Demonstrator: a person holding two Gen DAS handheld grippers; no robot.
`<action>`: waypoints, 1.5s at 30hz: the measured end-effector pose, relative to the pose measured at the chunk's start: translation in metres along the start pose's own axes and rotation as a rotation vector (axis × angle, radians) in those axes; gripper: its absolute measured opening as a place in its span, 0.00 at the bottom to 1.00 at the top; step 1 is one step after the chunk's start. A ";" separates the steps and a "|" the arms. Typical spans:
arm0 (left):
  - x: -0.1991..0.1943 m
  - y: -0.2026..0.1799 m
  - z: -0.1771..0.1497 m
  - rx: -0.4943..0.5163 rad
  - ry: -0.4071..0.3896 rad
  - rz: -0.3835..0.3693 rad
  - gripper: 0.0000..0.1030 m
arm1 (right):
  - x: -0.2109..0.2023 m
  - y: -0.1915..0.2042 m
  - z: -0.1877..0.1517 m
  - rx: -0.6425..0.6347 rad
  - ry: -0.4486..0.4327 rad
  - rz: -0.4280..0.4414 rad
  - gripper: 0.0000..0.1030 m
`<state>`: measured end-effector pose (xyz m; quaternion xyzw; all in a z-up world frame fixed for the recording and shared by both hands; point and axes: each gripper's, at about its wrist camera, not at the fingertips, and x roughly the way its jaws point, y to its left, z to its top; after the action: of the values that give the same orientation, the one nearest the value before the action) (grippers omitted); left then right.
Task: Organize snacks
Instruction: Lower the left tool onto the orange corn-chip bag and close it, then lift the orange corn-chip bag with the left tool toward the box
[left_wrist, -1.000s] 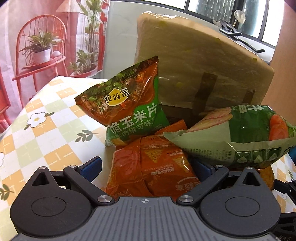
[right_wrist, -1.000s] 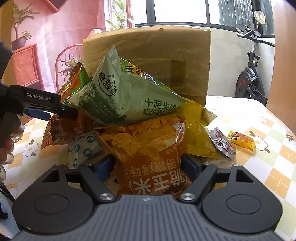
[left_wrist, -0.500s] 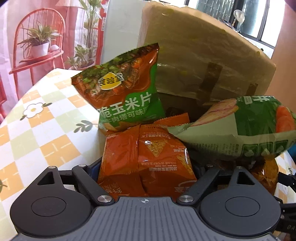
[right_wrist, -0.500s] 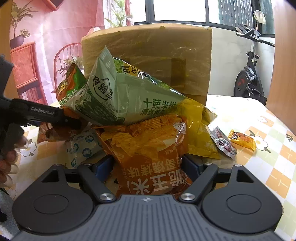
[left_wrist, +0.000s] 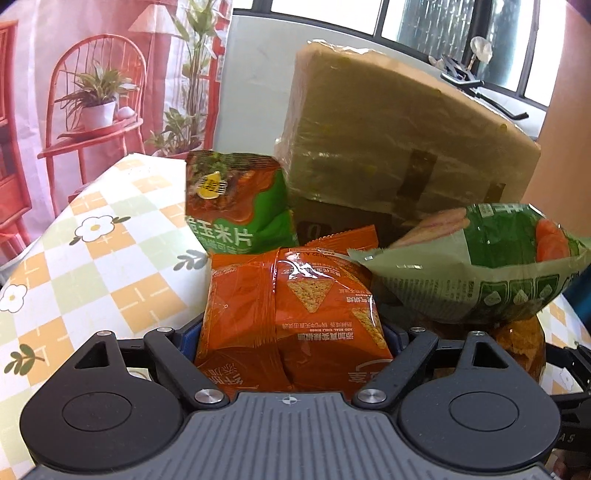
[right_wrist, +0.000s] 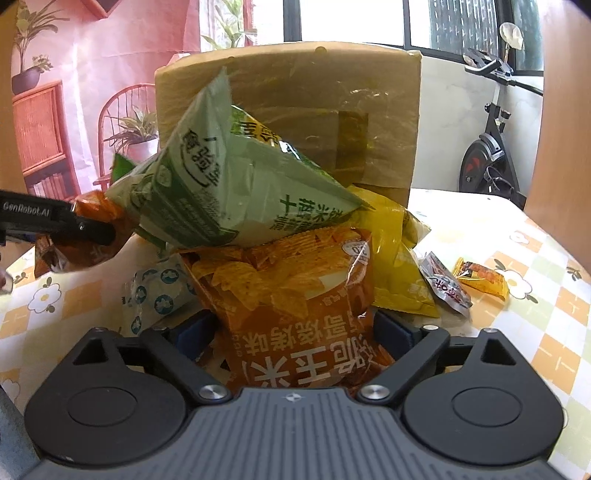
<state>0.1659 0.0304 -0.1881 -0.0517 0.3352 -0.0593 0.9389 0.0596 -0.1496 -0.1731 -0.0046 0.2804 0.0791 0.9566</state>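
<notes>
A heap of snack bags lies on the checked tablecloth (left_wrist: 110, 258) before a cardboard box (left_wrist: 388, 140). My left gripper (left_wrist: 290, 332) is shut on an orange-red chip bag (left_wrist: 295, 306) that fills the gap between its blue pads. Behind it stands a green-and-brown corn chip bag (left_wrist: 236, 206). A pale green bag (left_wrist: 480, 273) lies across the heap on the right. My right gripper (right_wrist: 295, 328) has its jaws opening around an orange corn chip bag (right_wrist: 291, 306), with a gap showing beside the left pad. The pale green bag (right_wrist: 229, 192) rests on top of it.
A yellow bag (right_wrist: 395, 266) lies right of the heap, with a silver-red sachet (right_wrist: 443, 288) and a small orange sachet (right_wrist: 484, 280) beyond. A white-and-blue packet (right_wrist: 155, 295) sits at the left. An exercise bike (right_wrist: 491, 147) stands past the table's far edge.
The left jaws have closed onto the orange-red bag, and the green-and-brown bag now stands farther back. The right jaws have widened around the orange bag. The pale green bag has tipped up.
</notes>
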 end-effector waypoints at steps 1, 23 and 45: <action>0.002 -0.001 0.001 0.006 0.006 0.002 0.86 | 0.000 -0.001 0.000 0.006 0.000 0.005 0.92; -0.046 0.009 0.002 -0.050 -0.093 0.056 0.86 | -0.041 -0.009 -0.001 0.114 -0.086 -0.035 0.72; -0.064 -0.013 -0.008 0.077 -0.208 0.000 0.86 | -0.076 -0.017 0.020 0.097 -0.231 -0.122 0.70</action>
<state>0.1106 0.0261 -0.1519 -0.0216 0.2333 -0.0664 0.9699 0.0095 -0.1768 -0.1163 0.0339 0.1710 0.0073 0.9847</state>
